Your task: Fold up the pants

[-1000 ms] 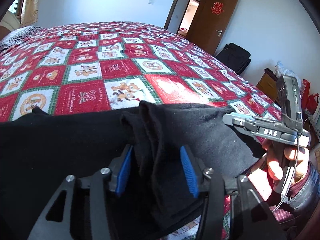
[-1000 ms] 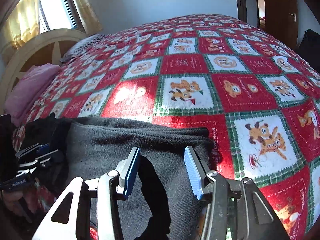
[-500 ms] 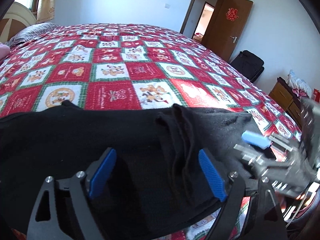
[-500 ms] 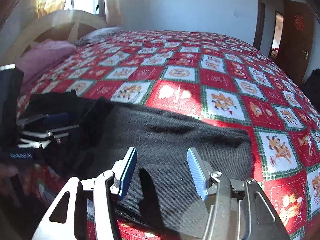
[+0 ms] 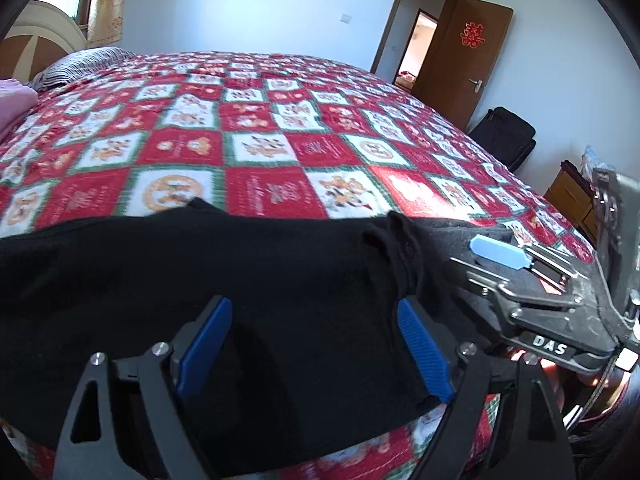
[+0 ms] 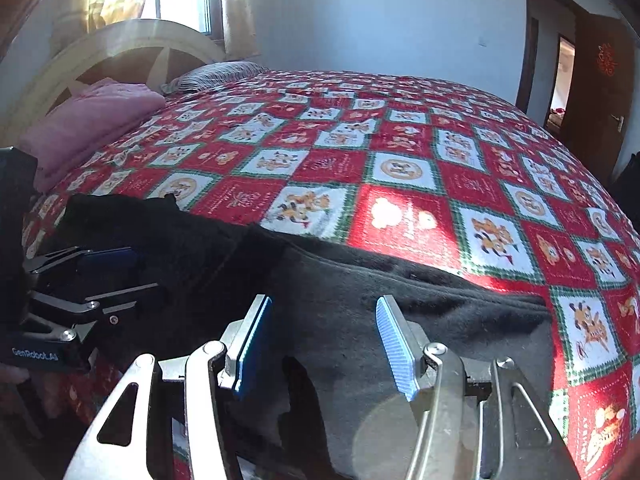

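Observation:
The black pants [image 5: 248,280] lie folded in a long band along the near edge of the bed, also seen in the right wrist view [image 6: 360,304]. My left gripper [image 5: 312,344] is open, its blue pads wide apart just above the cloth, holding nothing. A raised fold ridge [image 5: 404,252] lies by its right pad. My right gripper [image 6: 324,340] is open above the pants' right part, holding nothing. It also shows in the left wrist view [image 5: 520,272] at the right. The left gripper shows at the left of the right wrist view [image 6: 92,280].
The bed [image 5: 280,128] has a red, white and green patchwork cover. A pink pillow [image 6: 88,120] and headboard [image 6: 120,48] lie at the left end. A brown door [image 5: 464,56], black bag [image 5: 504,136] and wooden cabinet [image 5: 568,196] stand to the right.
My left gripper has let go of the bunched fold and opened wide. Both grippers have drawn back and shifted left, and the pants now lie flatter on the bed.

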A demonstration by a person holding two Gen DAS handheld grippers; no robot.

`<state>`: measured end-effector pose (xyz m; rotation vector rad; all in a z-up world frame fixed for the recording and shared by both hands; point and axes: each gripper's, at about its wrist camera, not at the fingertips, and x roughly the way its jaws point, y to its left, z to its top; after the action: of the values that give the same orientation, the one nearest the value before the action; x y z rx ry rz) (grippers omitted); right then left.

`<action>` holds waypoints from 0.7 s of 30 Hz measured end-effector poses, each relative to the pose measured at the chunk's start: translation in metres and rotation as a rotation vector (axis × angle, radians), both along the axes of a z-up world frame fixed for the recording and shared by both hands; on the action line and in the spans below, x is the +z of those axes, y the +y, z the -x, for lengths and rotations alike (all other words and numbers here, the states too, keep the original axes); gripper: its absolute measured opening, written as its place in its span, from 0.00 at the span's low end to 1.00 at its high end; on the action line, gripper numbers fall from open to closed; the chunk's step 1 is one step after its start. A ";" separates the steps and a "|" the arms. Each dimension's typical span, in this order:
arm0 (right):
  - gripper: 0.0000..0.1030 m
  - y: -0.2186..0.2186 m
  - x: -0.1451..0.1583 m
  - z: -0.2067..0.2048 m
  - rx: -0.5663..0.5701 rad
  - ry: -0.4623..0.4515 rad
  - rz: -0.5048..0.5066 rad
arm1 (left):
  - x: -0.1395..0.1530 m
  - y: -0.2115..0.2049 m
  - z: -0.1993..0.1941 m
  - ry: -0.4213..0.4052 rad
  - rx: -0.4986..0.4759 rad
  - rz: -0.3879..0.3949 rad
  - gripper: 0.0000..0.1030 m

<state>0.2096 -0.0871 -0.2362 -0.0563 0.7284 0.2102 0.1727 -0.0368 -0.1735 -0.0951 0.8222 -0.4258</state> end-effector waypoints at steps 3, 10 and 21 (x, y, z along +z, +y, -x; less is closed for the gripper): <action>0.55 0.018 0.000 -0.006 0.085 0.003 -0.031 | 0.009 0.037 0.005 -0.033 0.067 -0.047 0.91; 0.55 0.026 -0.006 0.022 0.128 0.038 -0.019 | 0.011 0.152 0.020 -0.028 0.304 -0.098 0.91; 0.30 0.041 -0.023 0.050 0.196 0.016 0.124 | -0.016 0.211 0.027 0.017 0.445 -0.049 0.92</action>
<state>0.1592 -0.0464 -0.2590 -0.2449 0.7514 0.3531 0.1454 0.1744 -0.1897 -0.2311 0.8005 0.0146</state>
